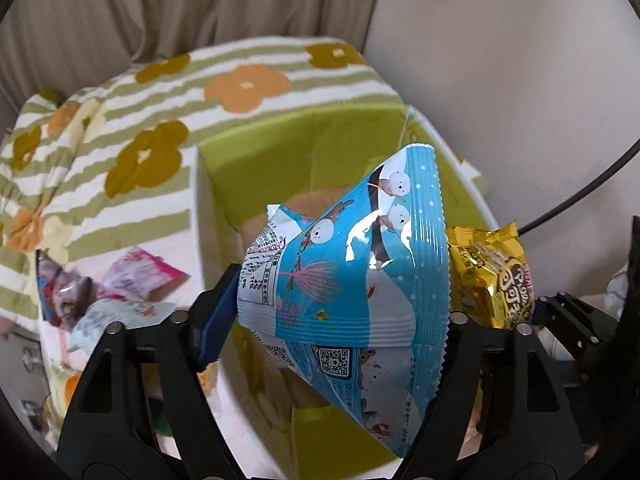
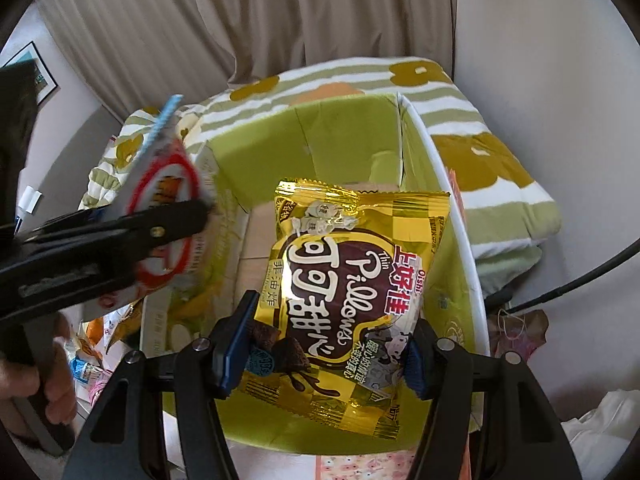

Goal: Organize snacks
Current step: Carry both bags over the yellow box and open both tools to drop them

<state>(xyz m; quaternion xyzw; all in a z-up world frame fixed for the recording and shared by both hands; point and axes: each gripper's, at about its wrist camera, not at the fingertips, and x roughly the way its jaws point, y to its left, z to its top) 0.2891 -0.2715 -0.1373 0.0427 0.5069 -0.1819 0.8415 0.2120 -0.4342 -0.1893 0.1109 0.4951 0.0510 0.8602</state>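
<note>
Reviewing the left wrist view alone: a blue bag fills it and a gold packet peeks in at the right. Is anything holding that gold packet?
Observer: Yes. The right gripper is shut on the gold packet, pads pressing its lower sides.
Operator: What is beneath it?
Observer: The open green box; the packet hangs between its walls.
Operator: And my blue bag's other face?
Observer: The blue bag shows a red ring there, blurred.

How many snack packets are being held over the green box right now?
2. The blue packet sits in the left gripper; the gold packet is clamped in the right gripper. More packets lie on the bed beside the green box; some may be hidden.
</note>
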